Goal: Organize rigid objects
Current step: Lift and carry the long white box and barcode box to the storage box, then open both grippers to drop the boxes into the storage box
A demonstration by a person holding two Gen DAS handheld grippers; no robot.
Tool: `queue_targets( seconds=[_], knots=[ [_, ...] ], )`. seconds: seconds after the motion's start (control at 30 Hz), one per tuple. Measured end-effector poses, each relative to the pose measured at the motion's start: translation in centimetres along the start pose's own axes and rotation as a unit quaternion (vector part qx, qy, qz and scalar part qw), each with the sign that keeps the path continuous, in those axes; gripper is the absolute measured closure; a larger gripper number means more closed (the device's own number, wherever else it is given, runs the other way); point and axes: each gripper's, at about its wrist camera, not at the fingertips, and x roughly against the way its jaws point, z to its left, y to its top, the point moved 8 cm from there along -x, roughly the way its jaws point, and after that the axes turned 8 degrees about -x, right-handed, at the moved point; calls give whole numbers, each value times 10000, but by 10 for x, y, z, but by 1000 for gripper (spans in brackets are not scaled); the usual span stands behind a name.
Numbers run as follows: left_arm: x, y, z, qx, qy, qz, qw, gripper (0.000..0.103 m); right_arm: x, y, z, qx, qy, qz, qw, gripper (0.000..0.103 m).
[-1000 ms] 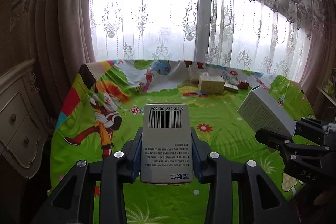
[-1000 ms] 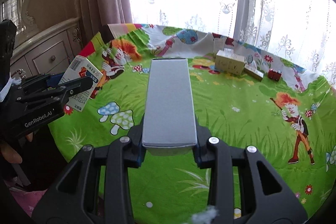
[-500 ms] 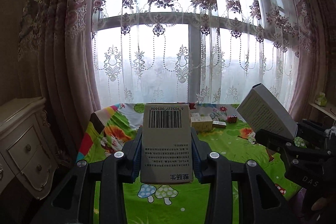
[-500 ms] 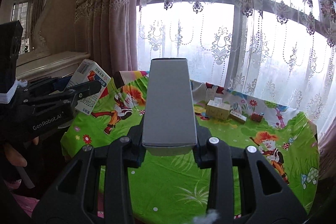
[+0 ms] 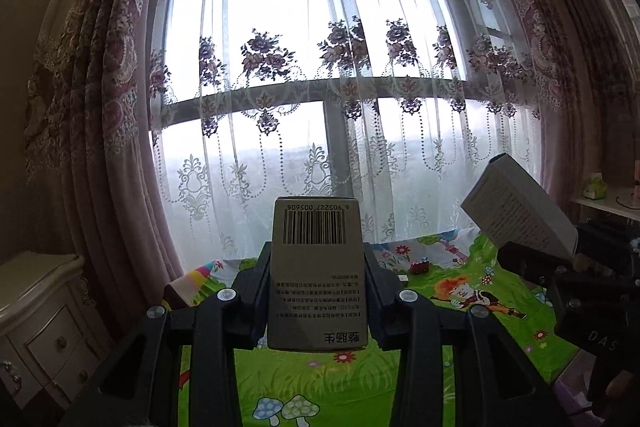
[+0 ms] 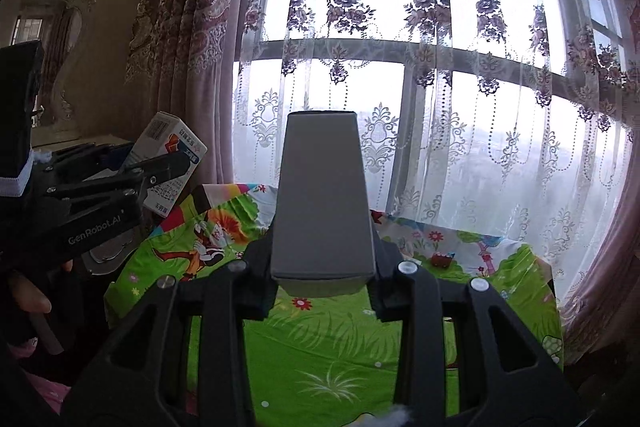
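Lace curtain (image 5: 312,99) over window: fills upper field in both views. 
Table with green cartoon cloth (image 5: 460,307): low in frame, far edge against the curtain, near part bare; small red item (image 5: 419,267) near far edge. 
White dresser (image 5: 44,319): left of table. 
Left gripper (image 5: 318,291): jaws closed on barcode box (image 5: 318,267), held in air above table, long axis running forward along fingers, barcode end farthest out, print upside down. 
Right gripper (image 6: 322,259): jaws closed on plain grey box (image 6: 322,195), likewise lengthwise along fingers, raised above table, well apart from barcode box.
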Motion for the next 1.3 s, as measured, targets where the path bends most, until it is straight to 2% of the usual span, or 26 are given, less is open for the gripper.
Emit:
queue_targets(
  seconds=[0.17,0.37,0.5,0.63,0.73,0.83,0.93,1.0,1.03,1.17,1.2,1.23,1.27,1.3],
  knots=[
    [6,17,-48,-399,-406,-207,9982,63,24,1,-30,-2,-394,-104,9992,63],
    [6,25,-129,-858,-1248,-285,9881,63,55,-15,-80,-115,-1021,-12,9947,63],
    [10,25,-191,-1161,-1878,-294,9749,63,84,-31,-124,-378,-1551,65,9872,63],
    [16,19,-255,-1493,-2552,-232,9550,63,118,-52,-172,-643,-2239,163,9723,63],
    [20,5,-304,-1701,-3157,-6,9335,63,147,-80,-210,-999,-2715,382,9565,63],
    [22,-16,-351,-1819,-3836,377,9046,62,171,-113,-242,-1281,-3132,733,9381,63],
    [24,-40,-394,-1753,-4612,875,8654,62,194,-147,-268,-1649,-3454,1086,9174,63],
    [23,-55,-417,-1774,-4823,1178,8497,62,208,-167,-281,-1843,-3642,1295,9037,63],
    [24,-63,-428,-1766,-4978,1318,8388,62,214,-176,-287,-1938,-3721,1395,8969,63],
    [29,-87,-463,-1618,-5652,1794,7888,60,228,-204,-307,-2348,-3942,1746,8712,62],
    [31,-95,-470,-1560,-5827,1986,7724,57,230,-209,-313,-2477,-4000,1827,8633,57],
    [30,-102,-474,-1517,-5886,2145,7645,49,232,-214,-318,-2605,-4037,1896,8563,44],
    [27,-109,-476,-1448,-5884,2286,7620,43,234,-218,-321,-2728,-4077,1932,8497,38],
    [22,-112,-475,-1360,-5890,2377,7603,42,237,-221,-324,-2834,-4117,1918,8446,31]
  ],
)
